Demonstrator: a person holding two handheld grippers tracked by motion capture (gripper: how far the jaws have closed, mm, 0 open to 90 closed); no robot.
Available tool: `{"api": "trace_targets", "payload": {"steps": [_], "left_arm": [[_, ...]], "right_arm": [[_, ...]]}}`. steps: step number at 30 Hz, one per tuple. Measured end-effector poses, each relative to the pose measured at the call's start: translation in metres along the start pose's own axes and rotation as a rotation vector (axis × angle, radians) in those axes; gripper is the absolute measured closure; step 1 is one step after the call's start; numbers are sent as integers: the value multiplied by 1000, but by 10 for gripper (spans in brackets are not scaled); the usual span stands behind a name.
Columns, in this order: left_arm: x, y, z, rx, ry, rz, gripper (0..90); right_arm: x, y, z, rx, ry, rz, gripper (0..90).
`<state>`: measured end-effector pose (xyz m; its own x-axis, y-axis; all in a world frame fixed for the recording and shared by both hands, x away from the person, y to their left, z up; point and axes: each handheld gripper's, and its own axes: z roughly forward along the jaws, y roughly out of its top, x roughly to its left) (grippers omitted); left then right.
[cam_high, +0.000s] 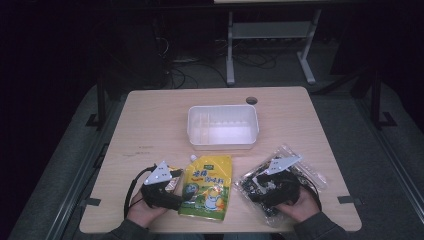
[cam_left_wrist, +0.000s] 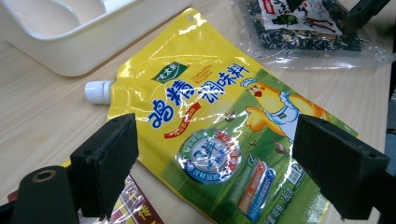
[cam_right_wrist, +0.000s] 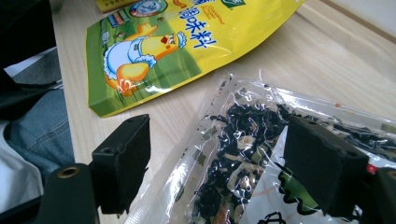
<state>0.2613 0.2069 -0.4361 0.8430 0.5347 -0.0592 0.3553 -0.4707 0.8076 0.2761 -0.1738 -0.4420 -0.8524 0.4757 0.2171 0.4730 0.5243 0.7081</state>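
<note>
A light wooden table (cam_high: 150, 120) bore a white rectangular plastic tub (cam_high: 223, 126); nearer lay a yellow spouted foil pouch (cam_left_wrist: 219, 135) printed "鸡精调味料" and a clear plastic bag of dark dried seaweed (cam_right_wrist: 243, 154). The left gripper (cam_left_wrist: 215, 172) hung released over the pouch, and the right gripper (cam_right_wrist: 229, 163) gaped over the bag, gripping nothing.

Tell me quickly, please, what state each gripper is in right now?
Left gripper: open, holding nothing, jaws above the yellow pouch.
Right gripper: open, holding nothing, jaws above the clear seaweed bag.
</note>
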Motion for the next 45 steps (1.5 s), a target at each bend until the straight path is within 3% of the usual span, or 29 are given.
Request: {"api": "trace_targets", "payload": {"steps": [20,27,40,45], "left_arm": [[-2,1,-1,-6,-5,4,139],[-3,2,-1,-10,-6,5,139],[-5,2,1,-8,-13,2,139],[-6,2,3,-2,-16,6,139]], "right_arm": [[-5,0,-12,-7,-20,15,216],[-8,1,-21,-2,-53,25,205],[-34,0,-67,-46,-152,112,209],[-43,-2,-79,-36,-190,149,221]]}}
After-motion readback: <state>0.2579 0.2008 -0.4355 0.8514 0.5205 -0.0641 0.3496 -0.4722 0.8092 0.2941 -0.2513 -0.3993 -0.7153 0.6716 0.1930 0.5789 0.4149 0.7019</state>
